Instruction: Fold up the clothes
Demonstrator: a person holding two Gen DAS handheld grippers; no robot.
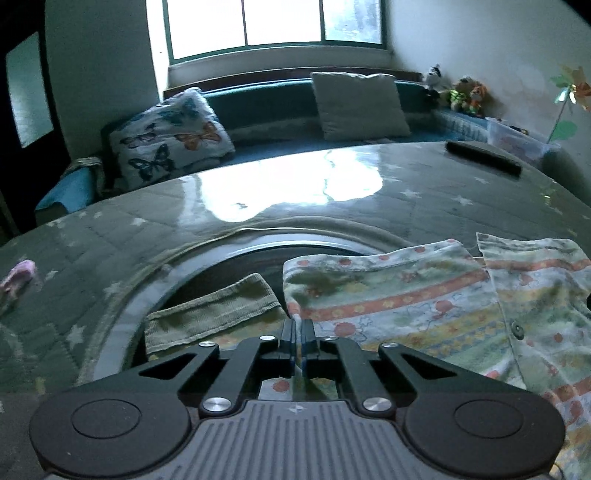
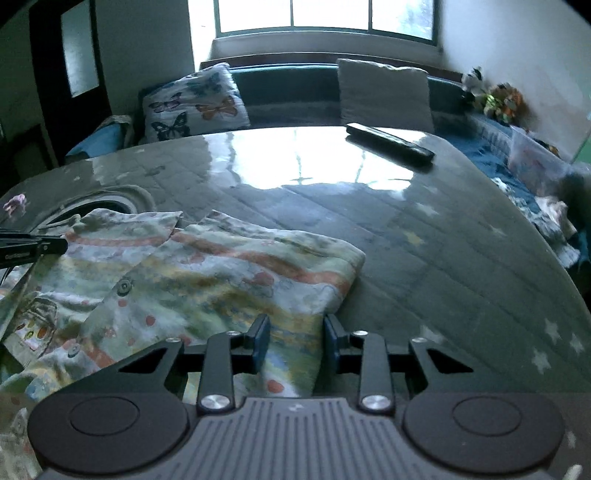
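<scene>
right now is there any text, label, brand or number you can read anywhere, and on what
None can be read.
Left gripper: a short pale marking along its black side in the right wrist view, too blurred to read.
Patterned shirt: printed stripes and small pictures only, no legible words.
Remote control on the table: no readable markings.

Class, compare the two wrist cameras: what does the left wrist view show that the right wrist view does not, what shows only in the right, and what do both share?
Only the left wrist view: the olive ribbed cloth beside the shirt, and the left gripper shut.

Only the right wrist view: the right gripper, its fingers astride the shirt's edge.

Both: the patterned button shirt, the black remote, the butterfly pillow and the window.
</scene>
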